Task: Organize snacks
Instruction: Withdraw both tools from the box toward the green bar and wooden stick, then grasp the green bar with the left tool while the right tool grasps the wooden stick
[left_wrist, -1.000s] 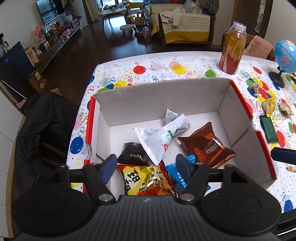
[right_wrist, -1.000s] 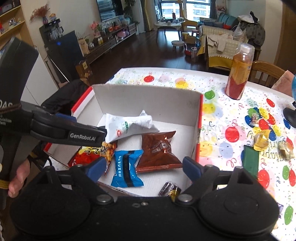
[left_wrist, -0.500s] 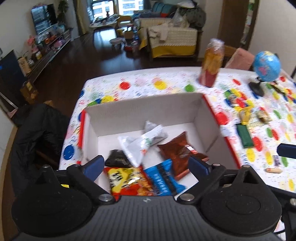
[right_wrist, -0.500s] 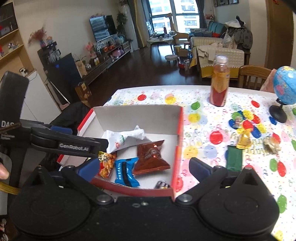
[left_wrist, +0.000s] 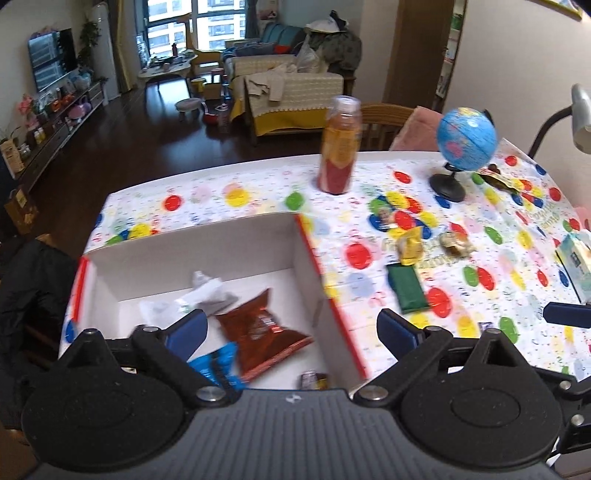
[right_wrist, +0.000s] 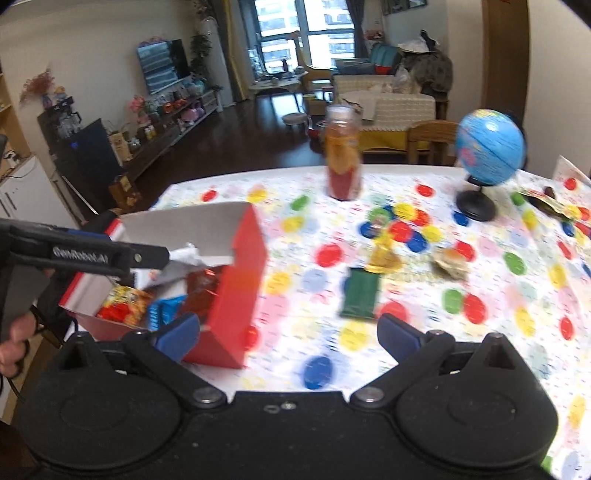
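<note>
We hold the left gripper (left_wrist: 291, 330) above the near edge of the open cardboard box with red outer walls and a white inside (left_wrist: 207, 240), its blue-padded fingers (left_wrist: 186, 328) spread wide apart with nothing between them; our right gripper (right_wrist: 288, 330) hangs over the spotted tablecloth (right_wrist: 498, 295) just right of that box, its fingers equally wide apart and empty.

Inside the box lie the snacks already gathered: a reddish-brown foil packet (left_wrist: 260, 334) near the middle; a blue wrapped bar (left_wrist: 218, 365) beside it, partly hidden by the left finger; a crumpled white-and-silver packet (left_wrist: 195, 297) towards the back wall; a small dark wrapper (left_wrist: 314, 379) at the near right corner; from the right wrist view we also see a yellow-and-red bag (right_wrist: 123, 304) at the box's left side.

Outside the box, on the cloth, a flat dark green packet (left_wrist: 406, 288) lies near the box's right wall; just beyond it sit a yellow foil sweet (left_wrist: 410, 245) and a brownish crinkled wrapper (left_wrist: 456, 242), close together but apart.

Further back stand a tall plastic bottle of orange-red drink (left_wrist: 340, 146) and a small blue globe on a black stand (left_wrist: 463, 144); a pale blue-and-white carton (left_wrist: 576, 266) lies at the right edge of the left wrist view; the frames are blurred.
</note>
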